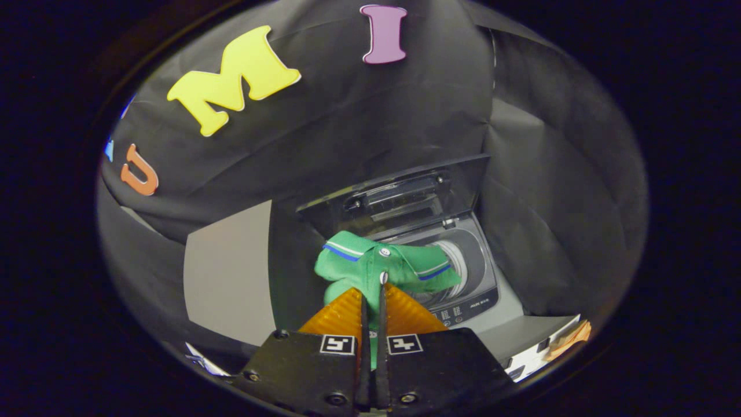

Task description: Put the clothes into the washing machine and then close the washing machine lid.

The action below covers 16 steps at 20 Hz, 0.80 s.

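The green polo shirt [376,272] hangs bunched from the tool [372,301], whose two fingers stand almost together with only a thin slit between them, both pressing a fold of the cloth near its placket. The shirt's collar, edged with white and blue stripes, spreads sideways just beyond the fingertips, so the garment's long axis runs crosswise to the fingers, one collar wing reaching out to the left and the other to the right. A small button shows at the collar's middle and another right at the fingertips. A strip of the same green cloth shows lower down in the slit between the fingers.

Directly behind the shirt is the washing machine [463,289], a top-loader with its dark lid [399,197] raised and leaning back against the booth wall. The round drum opening [463,263] lies just beyond and to the right of the shirt, which covers part of its left rim. The control strip runs along the machine's near edge, to the right of the fingers. A pale grey panel [228,272] stands to the left of the machine, and something orange [570,339] lies well to the right, near the machine's corner.
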Available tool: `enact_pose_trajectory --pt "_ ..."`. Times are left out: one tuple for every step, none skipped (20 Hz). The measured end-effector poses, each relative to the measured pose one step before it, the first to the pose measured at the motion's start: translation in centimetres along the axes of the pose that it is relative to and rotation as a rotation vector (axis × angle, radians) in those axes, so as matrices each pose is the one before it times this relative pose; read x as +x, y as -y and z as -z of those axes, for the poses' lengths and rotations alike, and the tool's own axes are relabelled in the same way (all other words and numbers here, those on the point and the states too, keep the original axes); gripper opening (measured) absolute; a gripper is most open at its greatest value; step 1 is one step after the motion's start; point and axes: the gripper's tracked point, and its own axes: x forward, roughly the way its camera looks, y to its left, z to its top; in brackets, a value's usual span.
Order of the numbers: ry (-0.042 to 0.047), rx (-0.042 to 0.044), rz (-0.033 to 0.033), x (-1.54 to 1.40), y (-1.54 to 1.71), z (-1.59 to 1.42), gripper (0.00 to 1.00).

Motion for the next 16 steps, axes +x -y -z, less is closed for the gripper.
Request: enact_pose_trajectory --pt "-0.00587 -0.00177 -0.01391 0.827 0.670 -0.252 0.07" --pt "-0.00589 -0.00030 -0.01601 0.747 0.461 -0.113 0.07" --pt "-0.01007 0.00831 -0.01564 0.854 0.518 -0.307 0.07" --pt "-0.00769 0.00203 -0.01527 0.721 0.465 -0.199 0.07" --pt "-0.00544 0.00153 -0.01052 0.627 0.503 -0.250 0.07" --pt "-0.00867 -0.00305 -0.01159 0.828 0.342 0.004 0.07" --pt "-0.00807 -0.00742 -0.01214 0.565 0.352 -0.046 0.07" --pt "-0.00942 0.00074 -0.00738 0.595 0.394 0.126 0.07" --pt "-0.00966 0.00342 -0.00749 0.683 0.277 0.081 0.07" --pt "-0.00576 0.00235 -0.00339 0.422 0.343 0.114 0.07" --pt "-0.00221 -0.00615 0.00338 0.607 0.495 0.054 0.07" --pt "0.00401 -0.01601 0.01689 0.610 0.568 -0.019 0.07" --pt "0.00814 -0.02839 0.02268 0.369 0.917 0.182 0.07" --pt "0.01096 -0.03158 0.01594 0.616 0.428 0.068 0.07" --pt "0.00725 -0.02353 0.01487 0.464 0.124 0.130 0.07" --pt "0.00462 -0.01909 0.01429 0.751 -0.041 0.217 0.07"
